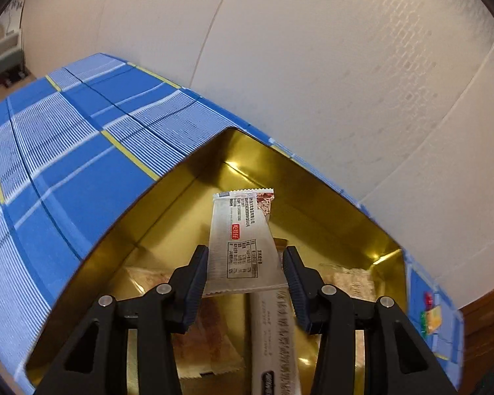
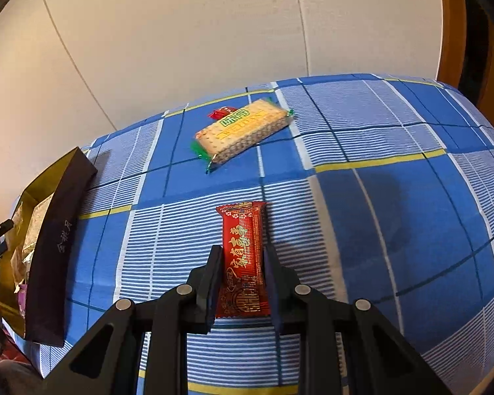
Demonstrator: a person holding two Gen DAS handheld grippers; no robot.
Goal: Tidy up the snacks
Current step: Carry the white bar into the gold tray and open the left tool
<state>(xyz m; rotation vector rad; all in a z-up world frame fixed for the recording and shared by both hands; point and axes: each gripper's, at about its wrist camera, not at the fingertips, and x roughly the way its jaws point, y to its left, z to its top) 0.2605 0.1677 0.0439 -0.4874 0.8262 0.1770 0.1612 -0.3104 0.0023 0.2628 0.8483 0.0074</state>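
Snacks held: left gripper (image 1: 245, 275) grips silver packet (image 1: 242, 237) — right gripper (image 2: 242, 279) grips red Chinese-lettered packet (image 2: 243, 260).

Cream wall (image 2: 181, 33) (seamed panels), blue checked bedcover (image 2: 395, 197).

In your left wrist view, the silver packet (image 1: 242, 240) covers part of the snacks below it in the gold-lined box (image 1: 187, 177). Those lower wrappers are blurred; their print cannot be read. The long white packet (image 1: 273, 342) runs off the bottom edge.

In your right wrist view, the box (image 2: 54, 243) is cut by the left edge, and its dark wall hides most of its contents. A small red item (image 2: 220, 112) sits half hidden behind the cracker pack (image 2: 243, 131); it is possibly a candy.
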